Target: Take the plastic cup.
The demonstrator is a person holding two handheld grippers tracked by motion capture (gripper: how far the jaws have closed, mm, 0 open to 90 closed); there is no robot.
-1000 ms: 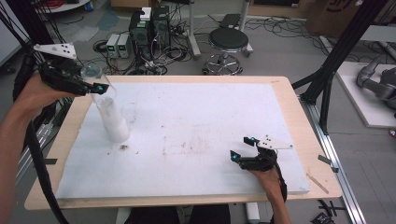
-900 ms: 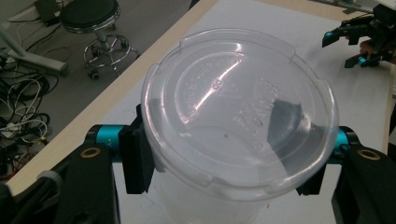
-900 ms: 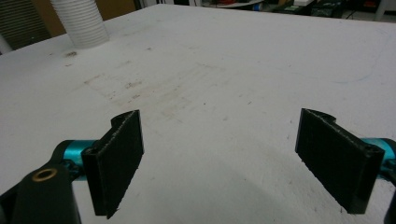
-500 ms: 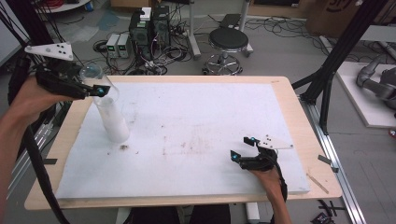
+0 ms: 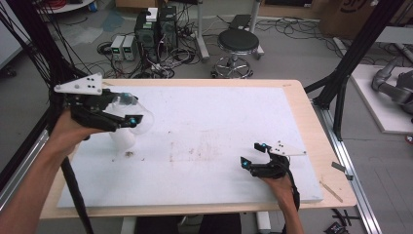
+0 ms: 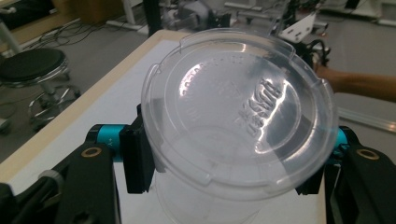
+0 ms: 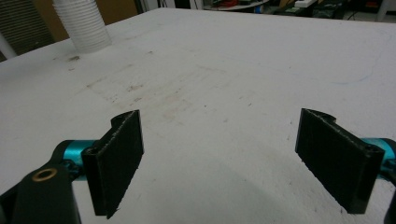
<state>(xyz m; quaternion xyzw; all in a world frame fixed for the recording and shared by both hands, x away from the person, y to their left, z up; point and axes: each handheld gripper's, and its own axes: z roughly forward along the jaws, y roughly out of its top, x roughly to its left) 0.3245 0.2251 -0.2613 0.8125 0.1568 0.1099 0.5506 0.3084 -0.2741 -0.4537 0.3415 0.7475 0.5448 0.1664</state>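
My left gripper (image 5: 127, 111) is shut on a clear round plastic lid (image 5: 136, 114), held by its edges between both jaws. In the left gripper view the lid (image 6: 238, 112) lies tilted across the jaws, with embossed lettering on it. It hangs just above a stack of white cups (image 5: 122, 139) at the left of the white board, and the stack's top (image 6: 201, 205) shows through and below it. Whether lid and stack touch I cannot tell. My right gripper (image 5: 253, 155) rests low at the board's front right, open, its jaws (image 7: 219, 163) empty. The cup stack (image 7: 86, 25) stands far off.
The white board (image 5: 209, 97) covers a wooden table (image 5: 311, 141). It has a stained patch at its middle and a brown speck (image 5: 129, 154) by the stack. Behind the table stand a stool (image 5: 237, 43) and computer boxes (image 5: 156, 29). A black frame post (image 5: 341, 83) rises on the right.
My left gripper has carried the clear lid rightward and down, from beyond the board's left edge to over the white cup stack. The right gripper has stayed put.
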